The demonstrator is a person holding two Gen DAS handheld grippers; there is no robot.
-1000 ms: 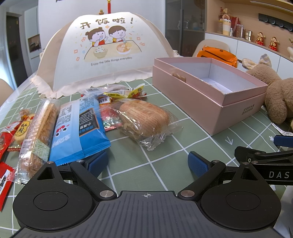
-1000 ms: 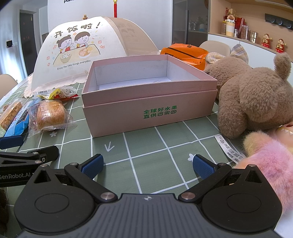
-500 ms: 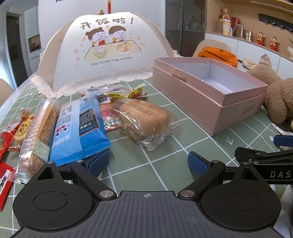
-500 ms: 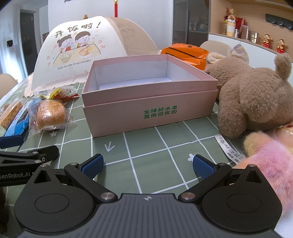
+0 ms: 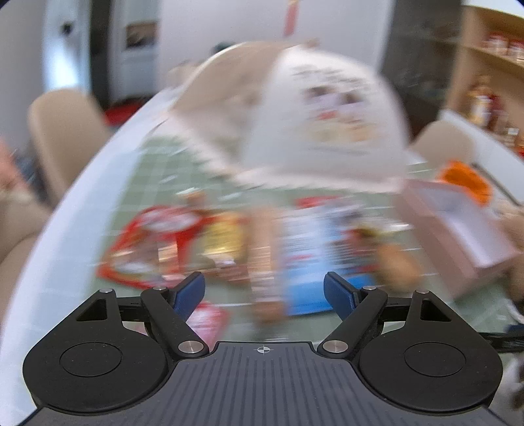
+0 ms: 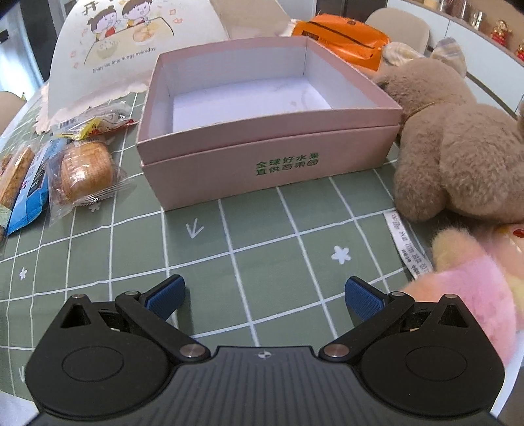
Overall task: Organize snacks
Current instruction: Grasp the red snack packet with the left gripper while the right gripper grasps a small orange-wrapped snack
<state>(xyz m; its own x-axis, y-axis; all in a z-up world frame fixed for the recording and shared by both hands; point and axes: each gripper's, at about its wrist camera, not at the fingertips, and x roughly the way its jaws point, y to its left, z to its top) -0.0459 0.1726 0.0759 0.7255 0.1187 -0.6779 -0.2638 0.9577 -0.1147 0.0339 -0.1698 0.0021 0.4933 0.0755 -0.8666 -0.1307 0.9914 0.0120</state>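
The left gripper (image 5: pixel 264 291), jaws apart and just narrowing on nothing, hovers nearer the snack packets (image 5: pixel 304 259), whose long axes run away from it toward the food cover.

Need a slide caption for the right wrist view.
Open right gripper hovers before the empty pink box; wrapped snacks wait at left.

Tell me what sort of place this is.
Most likely a home dining room: a checked tablecloth, a mesh food cover printed with children eating, beige dining chairs, and wall shelves of jars and figurines.
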